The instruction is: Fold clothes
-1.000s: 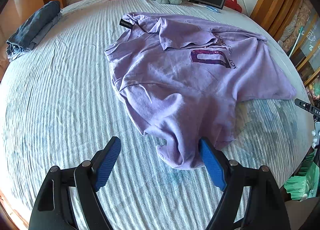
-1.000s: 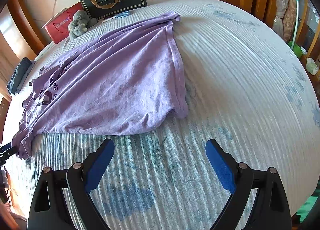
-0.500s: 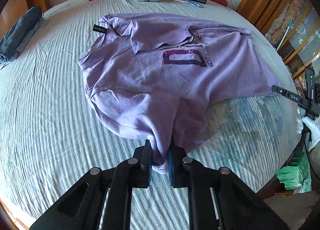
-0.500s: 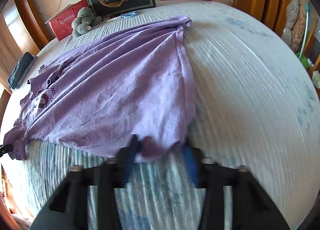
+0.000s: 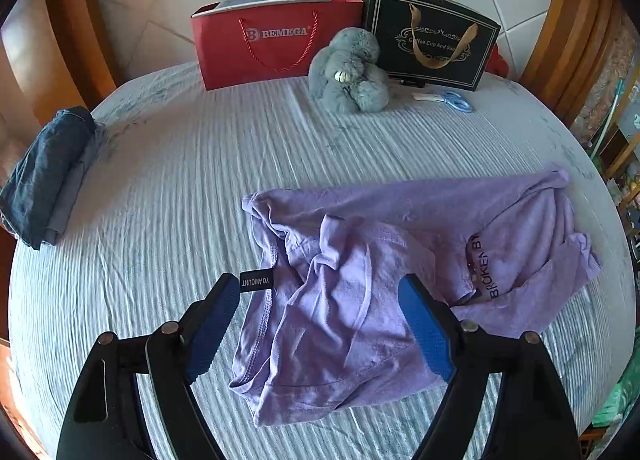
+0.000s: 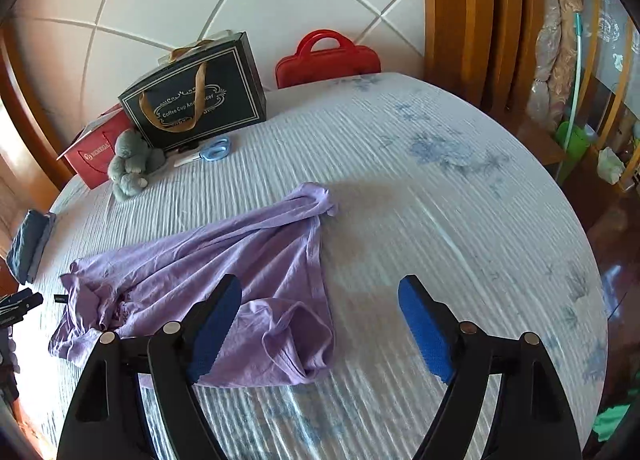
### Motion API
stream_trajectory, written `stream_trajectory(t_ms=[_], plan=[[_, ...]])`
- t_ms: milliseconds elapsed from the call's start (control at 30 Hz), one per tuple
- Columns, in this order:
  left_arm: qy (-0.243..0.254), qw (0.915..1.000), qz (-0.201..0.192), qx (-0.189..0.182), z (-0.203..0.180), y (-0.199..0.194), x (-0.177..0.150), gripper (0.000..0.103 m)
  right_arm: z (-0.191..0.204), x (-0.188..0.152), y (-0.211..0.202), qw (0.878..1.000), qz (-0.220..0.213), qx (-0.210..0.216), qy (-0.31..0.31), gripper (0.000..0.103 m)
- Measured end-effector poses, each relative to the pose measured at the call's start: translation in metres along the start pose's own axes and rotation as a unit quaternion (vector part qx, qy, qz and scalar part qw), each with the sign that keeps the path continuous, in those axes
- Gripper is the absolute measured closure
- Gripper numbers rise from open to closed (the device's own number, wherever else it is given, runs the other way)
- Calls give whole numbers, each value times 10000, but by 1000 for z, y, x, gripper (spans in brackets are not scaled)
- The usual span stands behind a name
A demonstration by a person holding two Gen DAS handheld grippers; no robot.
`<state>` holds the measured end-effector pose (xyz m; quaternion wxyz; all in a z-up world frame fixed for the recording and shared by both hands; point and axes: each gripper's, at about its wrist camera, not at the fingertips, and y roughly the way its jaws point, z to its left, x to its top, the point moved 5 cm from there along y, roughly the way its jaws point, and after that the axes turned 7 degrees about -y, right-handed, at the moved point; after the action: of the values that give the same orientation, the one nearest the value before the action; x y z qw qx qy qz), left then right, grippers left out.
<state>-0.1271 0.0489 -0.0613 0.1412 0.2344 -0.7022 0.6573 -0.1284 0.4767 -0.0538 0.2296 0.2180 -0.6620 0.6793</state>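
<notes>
A purple T-shirt [image 5: 400,244] lies crumpled and partly folded over itself on the pale striped bedspread [image 5: 192,179]. Its black neck label [image 5: 257,281] and dark print [image 5: 482,264] face up. My left gripper [image 5: 324,324] stands open just above the shirt's near folded edge, holding nothing. In the right wrist view the same shirt [image 6: 224,260] spreads to the left, with a bunched fold [image 6: 296,340] near my open right gripper [image 6: 320,328], whose left finger is over the cloth. The other gripper's black tip [image 6: 20,304] shows at the far left edge.
At the back stand a red bag [image 5: 276,39], a black gift bag [image 5: 432,39], a grey plush toy [image 5: 352,71] and blue scissors [image 5: 448,97]. Folded dark blue clothes [image 5: 44,175] lie at the left edge. A red case [image 6: 328,59] stands by the wooden bedframe [image 6: 460,19].
Both grippers, shut on the shirt's near edge half a second ago, have carried it forward, folded it over and let go. Both now stand open.
</notes>
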Motion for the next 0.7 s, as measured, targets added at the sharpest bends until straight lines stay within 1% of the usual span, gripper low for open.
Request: stream_trajectory(t_ms=[67,133,200,233,300,400,467,533,567,600,633,667,700], plan=[[23,9999,62,97,8,1,-15,21,5,-10,4,9998,80,14,-179,23],[99,9993,159,319,19,8,-29,21,9,-21,8,9992,161,28,-358,26],[98,9984,267,486,30,14,-46,21,14,-31,13,9983,241,41,-537,44],[46,9981,321,528,36,16,-54,21,17,-37,15,9976,281,48,-627,45],[-61,9977,401,538,43,20,-68,21,21,-47,19,9961,362,62,-806,55],[-163,9975,421,544,48,26,-77,21,28,-63,25,9931,480,82,-1071,55],[-234,9974,424,532,50,30,-81,21,32,-63,29,9920,496,64,-1155,55],[-249,9977,324,548,50,30,-80,21,35,-63,33,9910,513,46,-1240,55],[-258,9978,272,552,50,30,-80,22,37,-63,35,9904,521,37,-1282,52],[-295,9982,196,494,49,29,-78,22,39,-63,38,9898,529,28,-1324,45],[-332,9983,161,440,49,28,-77,22,41,-63,40,9892,536,18,-1366,40],[-330,9984,192,415,47,30,-77,24,42,-62,41,9888,527,-2,-1398,32],[-328,9985,223,390,45,31,-76,31,42,-61,42,9883,520,-21,-1432,30]])
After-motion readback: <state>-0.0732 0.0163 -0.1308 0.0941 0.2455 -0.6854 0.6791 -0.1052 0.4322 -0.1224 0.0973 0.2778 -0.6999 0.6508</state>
